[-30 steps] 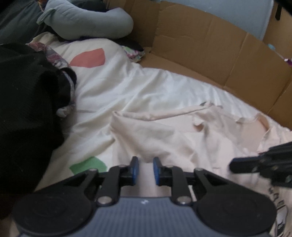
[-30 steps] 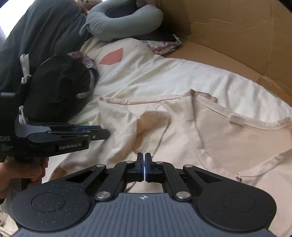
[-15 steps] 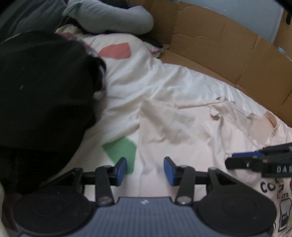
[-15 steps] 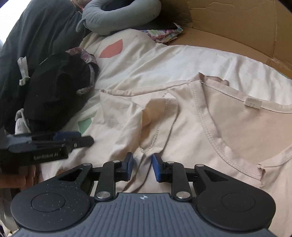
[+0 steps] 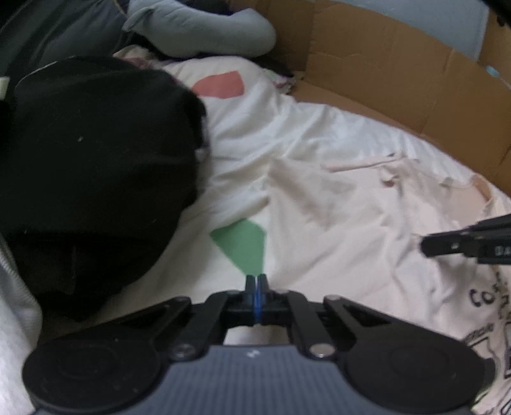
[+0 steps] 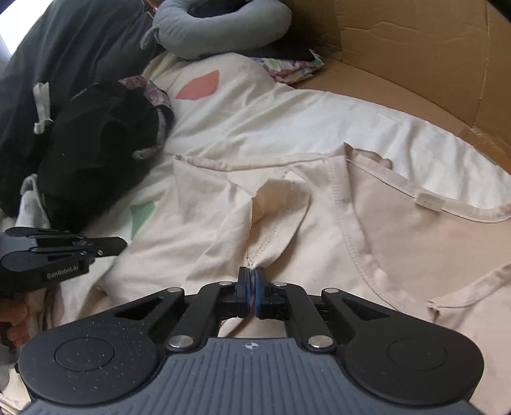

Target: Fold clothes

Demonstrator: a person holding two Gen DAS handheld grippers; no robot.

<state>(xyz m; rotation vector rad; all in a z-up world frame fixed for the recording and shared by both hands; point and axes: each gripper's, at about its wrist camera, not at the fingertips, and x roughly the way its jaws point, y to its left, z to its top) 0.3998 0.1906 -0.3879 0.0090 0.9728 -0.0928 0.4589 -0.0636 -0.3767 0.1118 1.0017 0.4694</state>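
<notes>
A beige T-shirt [image 5: 335, 223] [image 6: 399, 239] lies spread inside out on a white sheet [image 5: 287, 127] [image 6: 271, 127]. My left gripper [image 5: 255, 282] is shut at the shirt's left edge, beside a green patch on the sheet; the thin edge runs into its pads. From the right wrist view the left gripper [image 6: 123, 245] shows side-on at the left. My right gripper [image 6: 252, 276] is shut on the puckered underarm seam, where the sleeve meets the body. Its black tip [image 5: 424, 249] shows at the right of the left wrist view.
A black garment [image 5: 95, 159] [image 6: 102, 143] is heaped on the left. A grey neck pillow [image 5: 204, 35] [image 6: 223, 28] lies at the back. Cardboard walls [image 5: 399, 79] [image 6: 415, 48] border the far side. A printed white cloth [image 5: 485, 303] lies at the right. A hand [image 6: 12, 319] holds the left gripper.
Both grippers opened and shut again. The left one shifted left to the shirt's edge by the green patch. The right one closed back on the underarm seam.
</notes>
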